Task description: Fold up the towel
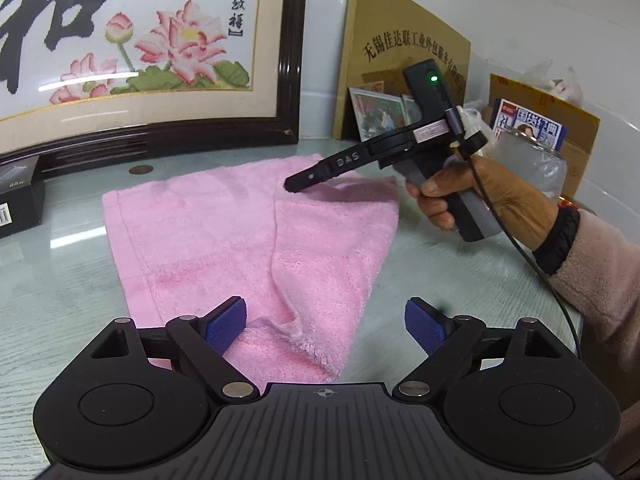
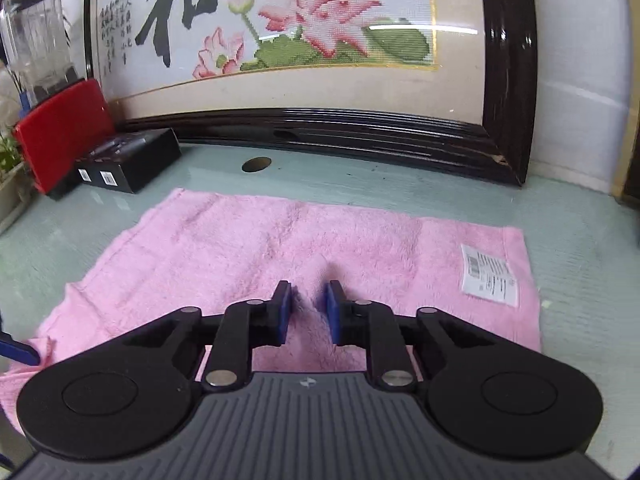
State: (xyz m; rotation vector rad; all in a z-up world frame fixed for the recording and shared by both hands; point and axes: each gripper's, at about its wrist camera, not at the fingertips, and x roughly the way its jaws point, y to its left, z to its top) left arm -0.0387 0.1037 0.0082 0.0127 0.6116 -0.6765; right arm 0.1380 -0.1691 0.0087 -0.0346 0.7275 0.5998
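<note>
A pink towel [image 1: 200, 232] lies flat on the glass table [image 1: 60, 280], with one part folded over along a ridge down its middle. My left gripper [image 1: 326, 312] hangs open over the towel's near corner, its blue pads [image 1: 226, 326] wide apart and touching nothing. A hand [image 1: 480, 196] holds my right gripper [image 1: 294, 185], whose tip rests on the far part of the towel. In the right wrist view the right gripper [image 2: 310, 296] stands shut on a raised pinch of the towel [image 2: 240, 240]. A white label [image 2: 490, 274] sits near the towel's right edge.
A large framed lotus embroidery [image 1: 120, 40] leans along the back of the table. A black box [image 2: 132, 164] and a red box [image 2: 60, 128] stand at the back left. A gold plaque [image 1: 400, 40], photos and a cardboard box [image 1: 576, 152] crowd the back right.
</note>
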